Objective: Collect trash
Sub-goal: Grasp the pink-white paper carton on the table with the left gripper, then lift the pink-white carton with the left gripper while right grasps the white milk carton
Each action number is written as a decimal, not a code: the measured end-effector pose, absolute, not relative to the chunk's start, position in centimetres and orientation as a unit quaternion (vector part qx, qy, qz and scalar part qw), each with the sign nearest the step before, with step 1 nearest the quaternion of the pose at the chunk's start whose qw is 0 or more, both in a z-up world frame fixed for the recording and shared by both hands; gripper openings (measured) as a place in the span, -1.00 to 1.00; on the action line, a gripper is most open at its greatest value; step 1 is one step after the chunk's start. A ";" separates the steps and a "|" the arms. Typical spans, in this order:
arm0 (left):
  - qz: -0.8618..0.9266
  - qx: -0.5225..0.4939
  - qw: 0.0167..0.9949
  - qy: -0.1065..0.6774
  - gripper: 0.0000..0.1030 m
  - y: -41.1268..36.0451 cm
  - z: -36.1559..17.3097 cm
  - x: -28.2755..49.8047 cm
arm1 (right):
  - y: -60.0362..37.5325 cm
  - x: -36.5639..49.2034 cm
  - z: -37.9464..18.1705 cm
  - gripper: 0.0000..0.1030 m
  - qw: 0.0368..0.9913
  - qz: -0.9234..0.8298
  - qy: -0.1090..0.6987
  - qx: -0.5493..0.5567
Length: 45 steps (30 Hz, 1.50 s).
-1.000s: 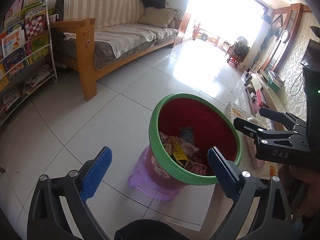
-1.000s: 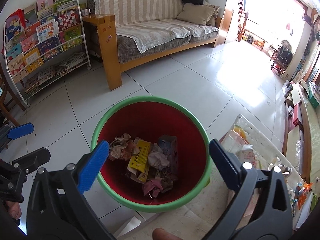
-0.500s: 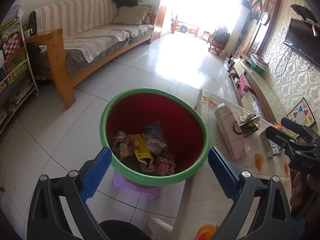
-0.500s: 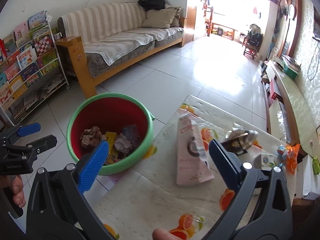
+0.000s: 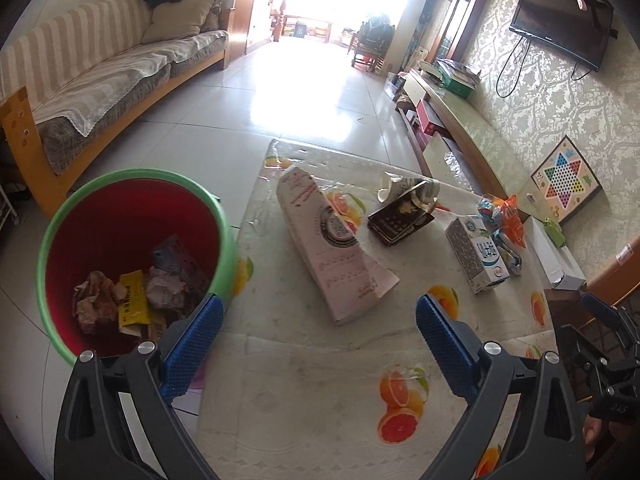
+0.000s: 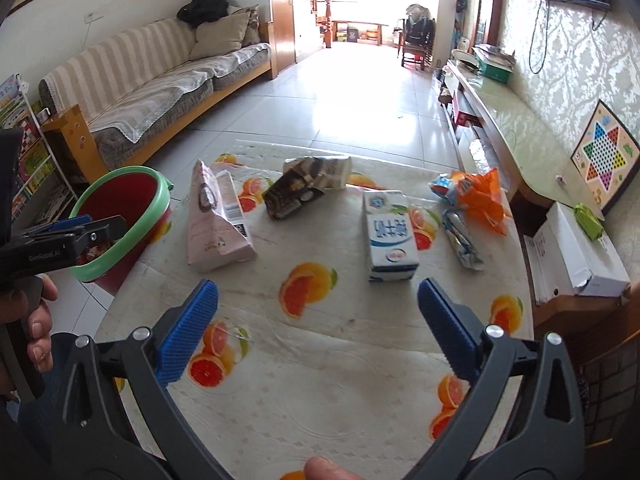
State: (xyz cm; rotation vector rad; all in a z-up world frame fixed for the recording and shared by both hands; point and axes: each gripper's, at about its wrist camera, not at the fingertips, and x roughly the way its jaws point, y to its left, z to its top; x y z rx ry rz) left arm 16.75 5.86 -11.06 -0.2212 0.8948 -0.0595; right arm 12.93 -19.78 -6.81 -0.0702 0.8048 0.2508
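Observation:
A red bin with a green rim (image 5: 132, 248) (image 6: 124, 200) stands left of the table and holds crumpled trash. On the fruit-print tablecloth (image 5: 320, 392) (image 6: 320, 360) lie a pink carton (image 5: 332, 240) (image 6: 218, 220), a dark crushed box (image 5: 400, 216) (image 6: 292, 194), a white and blue milk carton (image 5: 476, 256) (image 6: 390, 236), and orange and silver wrappers (image 5: 504, 216) (image 6: 472, 196). My left gripper (image 5: 318, 344) is open over the table's near edge, short of the pink carton. My right gripper (image 6: 318, 324) is open, empty, in front of the milk carton.
A striped sofa (image 5: 100, 80) runs along the left wall. A low TV bench (image 5: 460, 120) with a board game (image 5: 566, 184) lines the right wall. A white box (image 6: 580, 252) lies right of the table. A hand (image 6: 36, 332) holds the left gripper.
Both views have swung right from above the bin to the table. The bin now sits at the left and the cartons and wrappers have come into view. Both grippers stay open.

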 end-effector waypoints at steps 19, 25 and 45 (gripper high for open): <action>0.073 -0.219 0.837 0.497 0.71 5.0 -17.8 28.3 | -29.0 11.0 -9.7 0.91 0.909 0.064 0.412 0.013; 0.070 -0.217 0.820 0.526 -0.07 4.3 -19.4 29.3 | -29.0 11.7 -9.9 0.91 0.909 0.065 0.412 0.012; -0.046 -0.094 0.885 0.454 -0.18 1.7 -11.9 22.0 | -23.9 22.5 -12.7 0.91 0.899 0.088 0.425 -0.056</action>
